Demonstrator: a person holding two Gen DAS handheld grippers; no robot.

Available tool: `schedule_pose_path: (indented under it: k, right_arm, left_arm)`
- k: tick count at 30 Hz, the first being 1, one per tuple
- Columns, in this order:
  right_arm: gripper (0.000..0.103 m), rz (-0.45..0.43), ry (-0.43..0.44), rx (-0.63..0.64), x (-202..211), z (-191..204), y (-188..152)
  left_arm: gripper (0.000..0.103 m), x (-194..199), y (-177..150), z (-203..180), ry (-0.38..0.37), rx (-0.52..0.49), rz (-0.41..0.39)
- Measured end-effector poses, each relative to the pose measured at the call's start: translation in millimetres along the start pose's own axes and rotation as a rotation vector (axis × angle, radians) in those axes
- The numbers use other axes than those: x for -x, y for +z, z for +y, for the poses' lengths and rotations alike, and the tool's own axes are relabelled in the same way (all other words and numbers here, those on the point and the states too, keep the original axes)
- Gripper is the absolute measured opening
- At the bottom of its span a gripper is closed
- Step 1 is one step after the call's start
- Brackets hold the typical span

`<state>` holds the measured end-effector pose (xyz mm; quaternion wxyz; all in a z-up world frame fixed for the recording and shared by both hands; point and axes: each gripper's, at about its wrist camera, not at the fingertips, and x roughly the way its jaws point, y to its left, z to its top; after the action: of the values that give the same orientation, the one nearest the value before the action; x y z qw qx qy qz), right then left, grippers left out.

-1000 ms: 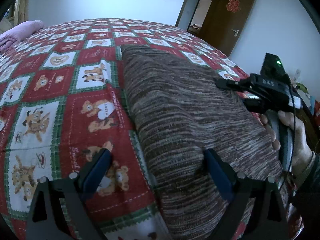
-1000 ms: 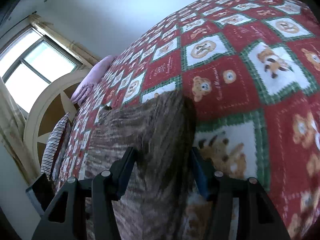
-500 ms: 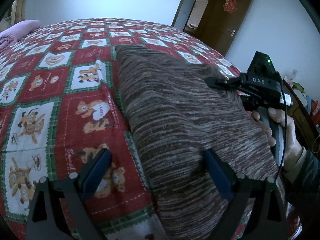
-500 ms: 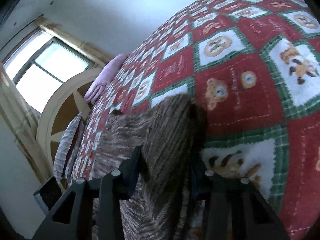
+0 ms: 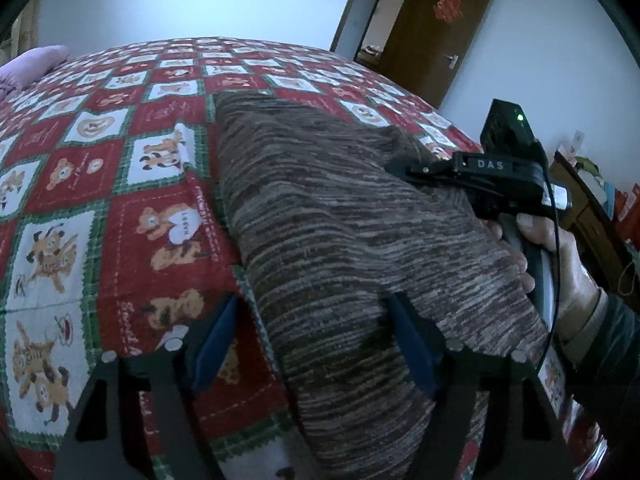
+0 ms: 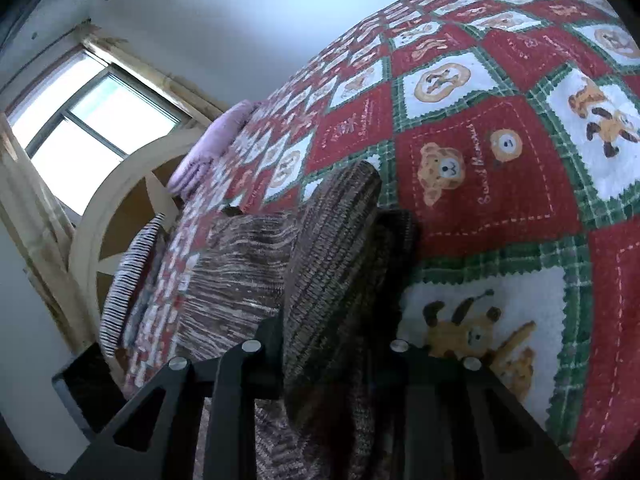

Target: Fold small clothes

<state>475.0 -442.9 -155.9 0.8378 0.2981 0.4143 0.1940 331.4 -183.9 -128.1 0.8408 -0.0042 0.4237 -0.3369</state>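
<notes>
A brown striped knit garment [image 5: 320, 216] lies long on the red teddy-bear bedspread [image 5: 120, 168]. My left gripper [image 5: 316, 336] is open, its blue-padded fingers straddling the garment's near left edge. My right gripper [image 6: 336, 320] is shut on the garment's right edge [image 6: 332, 240] and holds a raised fold of it above the bed. In the left wrist view the right gripper [image 5: 400, 168] reaches in from the right, held by a hand, with cloth bunched at its tip.
A pink pillow [image 6: 212, 148] and a striped pillow [image 6: 128, 276] lie by the wooden headboard [image 6: 116, 200] under the window. A brown door [image 5: 436, 36] stands open at the back. Furniture with clutter [image 5: 592, 200] stands to the right of the bed.
My right gripper has closed on the garment's right edge and lifted it into a fold. My left gripper's fingers have narrowed around the near left edge.
</notes>
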Motion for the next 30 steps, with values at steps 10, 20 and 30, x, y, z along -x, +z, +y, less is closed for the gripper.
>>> schedule_pose_path:
  k: [10,20,30]
  right_arm:
    - [0.024,-0.049,-0.042,0.016,15.6,22.0,-12.4]
    - [0.024,-0.090,-0.066,0.009,32.1,46.7,-25.3]
    - [0.024,-0.092,-0.012,0.059,40.4,101.6,-61.3]
  left_arm:
    - [0.037,8.9,0.6,-15.7,0.031,-0.052,0.015]
    - [0.032,37.9,-2.6,-25.8,0.081,-0.101,-0.012]
    - [0.031,95.3,-34.0,-8.1,0.093,-0.088,-0.056]
